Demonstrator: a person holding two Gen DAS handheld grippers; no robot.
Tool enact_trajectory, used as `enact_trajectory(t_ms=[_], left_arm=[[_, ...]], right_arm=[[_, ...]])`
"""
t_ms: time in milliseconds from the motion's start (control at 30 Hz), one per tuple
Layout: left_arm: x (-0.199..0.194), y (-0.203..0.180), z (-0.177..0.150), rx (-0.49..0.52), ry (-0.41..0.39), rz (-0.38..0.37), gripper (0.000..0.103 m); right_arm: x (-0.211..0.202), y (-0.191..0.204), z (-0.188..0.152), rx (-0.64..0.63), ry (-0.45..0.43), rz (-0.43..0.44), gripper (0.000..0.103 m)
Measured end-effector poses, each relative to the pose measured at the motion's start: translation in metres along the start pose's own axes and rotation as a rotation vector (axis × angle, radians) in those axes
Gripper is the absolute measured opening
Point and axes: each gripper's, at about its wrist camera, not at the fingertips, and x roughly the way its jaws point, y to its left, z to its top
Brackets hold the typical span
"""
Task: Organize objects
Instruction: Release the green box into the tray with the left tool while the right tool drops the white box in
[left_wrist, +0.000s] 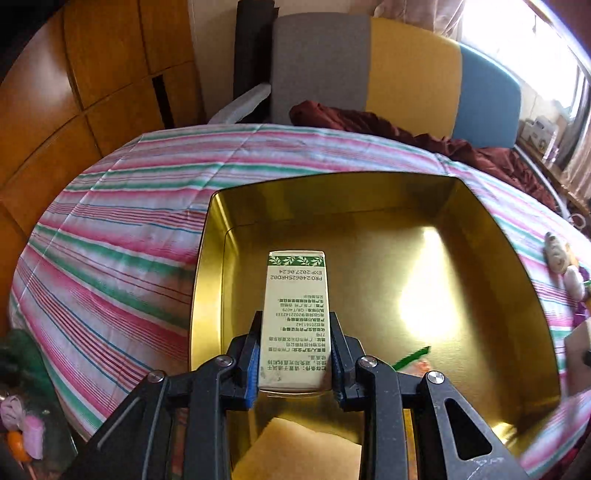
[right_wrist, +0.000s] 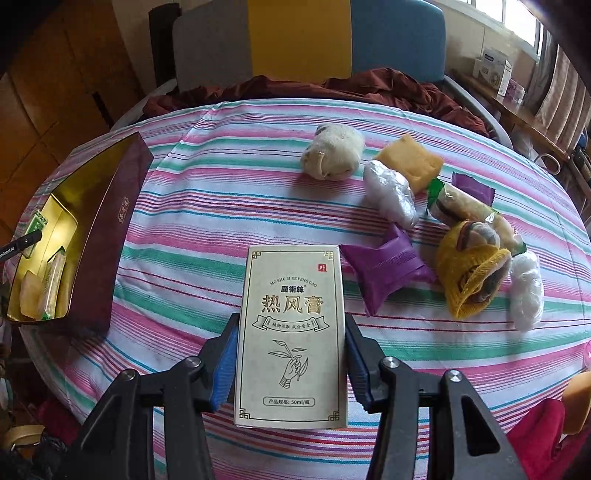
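Note:
My left gripper (left_wrist: 295, 317) is shut on a narrow cream box with a green leaf band (left_wrist: 295, 284). It holds the box over the gold inside of an open tin (left_wrist: 369, 221), which shows from outside as a maroon tin (right_wrist: 110, 221) at the table's left. A yellow packet (left_wrist: 303, 443) and a green strip (left_wrist: 410, 356) lie in the tin. My right gripper (right_wrist: 291, 325) is shut on a cream box printed with a hand and a sprig (right_wrist: 291, 332), above the striped cloth.
Loose items lie at the right of the striped tablecloth (right_wrist: 221, 206): a cream bundle (right_wrist: 332, 151), a yellow packet (right_wrist: 412, 160), clear plastic (right_wrist: 389, 195), a purple packet (right_wrist: 388, 269), a yellow knitted piece (right_wrist: 469, 273). A maroon cloth (right_wrist: 332, 86) and chairs stand behind.

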Motion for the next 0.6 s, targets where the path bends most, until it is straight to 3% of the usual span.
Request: enact_trajectory(t_ms=[167,233,467,600], left_arm=[[0.008,-0.001,-0.002,0.003,0.024,0.019,0.032],[0.003,-0.001,-0.003,0.003,-0.001,0.029,0.040],[-0.036,-0.001,-0.014,-0.008,-0.094,0.033,0.042],[-0.072,-0.001,-0.028,-0.013,-0.175,0.033,0.049]], right_arm=[[0.000,0.001,0.000,0.000,0.000,0.000,0.052],[0.000,0.001,0.000,-0.001,0.000,-0.001,0.052],[0.001,0.002,0.000,0.005,0.000,-0.008,0.052],[-0.002,0.003,0.005,0.029,-0.004,-0.017,0.051]])
